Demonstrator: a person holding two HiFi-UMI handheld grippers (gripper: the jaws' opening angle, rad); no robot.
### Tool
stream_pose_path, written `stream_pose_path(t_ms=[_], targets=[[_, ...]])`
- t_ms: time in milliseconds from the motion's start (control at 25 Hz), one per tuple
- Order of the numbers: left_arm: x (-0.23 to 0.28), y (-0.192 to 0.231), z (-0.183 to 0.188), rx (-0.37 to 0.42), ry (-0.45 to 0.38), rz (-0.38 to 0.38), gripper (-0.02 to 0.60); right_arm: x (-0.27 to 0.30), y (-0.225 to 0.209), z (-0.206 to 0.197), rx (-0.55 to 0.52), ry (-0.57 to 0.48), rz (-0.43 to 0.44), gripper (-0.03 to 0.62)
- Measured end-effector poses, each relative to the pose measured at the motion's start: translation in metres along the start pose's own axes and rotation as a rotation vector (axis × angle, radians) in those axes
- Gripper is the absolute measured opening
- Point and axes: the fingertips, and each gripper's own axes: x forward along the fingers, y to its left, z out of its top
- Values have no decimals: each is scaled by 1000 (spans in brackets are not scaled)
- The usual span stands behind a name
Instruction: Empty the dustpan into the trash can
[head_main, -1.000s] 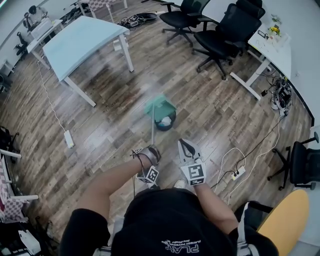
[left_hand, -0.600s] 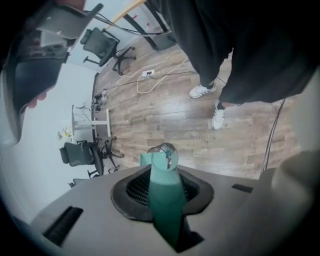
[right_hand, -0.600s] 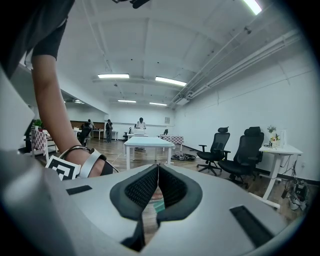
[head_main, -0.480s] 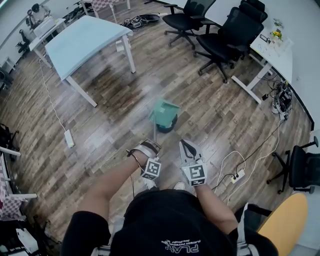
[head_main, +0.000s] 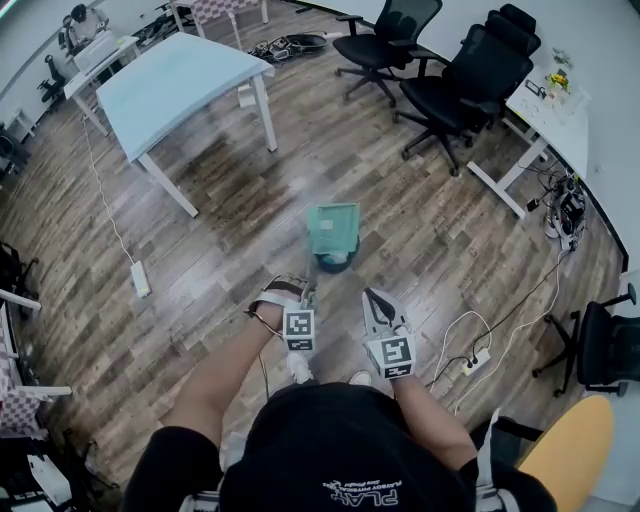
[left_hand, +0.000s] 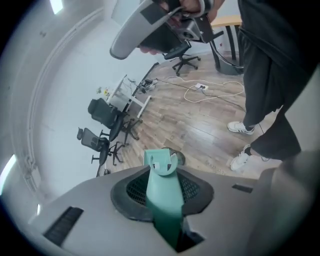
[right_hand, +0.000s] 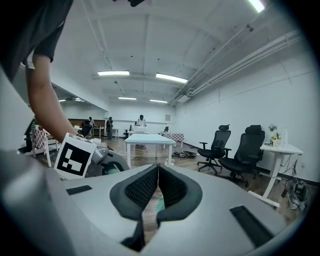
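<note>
One dustpan: the teal plastic long-handled dustpan (head_main: 333, 228) hangs tipped over the trash can, its square pan covering the can's far rim in the head view, probably so the sweepings slide off into it; whether pan and rim touch cannot be told.
Handle: the thin teal handle (left_hand: 164, 200) slopes back from the pan to the person, so the pan can be tipped from standing height.
Trash can: the small dark round trash can (head_main: 333, 262) stands on the floor just ahead of the person's feet, with something pale inside.
Left gripper: the left gripper (head_main: 298, 296) points steeply down, clenched on the handle; its jaws have just been closing tighter on it, likely to stop the tipped pan twisting.
Right gripper: the right gripper (head_main: 376, 306) is held level beside it, pads (right_hand: 172, 187) pressed together on nothing, idle since one hand does the tipping.
Floor: brown wooden plank floor (head_main: 230, 200), bare around the can.
Progress: emptying looks under way, not yet judged finished.
</note>
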Motion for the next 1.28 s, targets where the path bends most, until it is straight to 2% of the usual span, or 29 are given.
stream_pose_path(t_ms=[240, 400, 560, 800, 1040, 1280], targets=[[-2, 23, -26, -232, -23, 60, 97, 14, 10, 4, -9, 3, 11, 25], [-5, 42, -50, -482, -45, 90, 97, 23, 15, 6, -15, 7, 10, 25], [-6, 48, -70, -718, -84, 79, 97, 34, 19, 10, -25, 10, 8, 25], [-14, 58, -99, -985, -123, 93, 97, 51, 26, 13, -33, 14, 2, 25], [-30, 69, -136, -1194, -138, 152, 97, 72, 33, 17, -41, 16, 2, 25], [-45, 77, -180, -1281, -100, 236, 97, 96, 48, 19, -67, 21, -3, 25]])
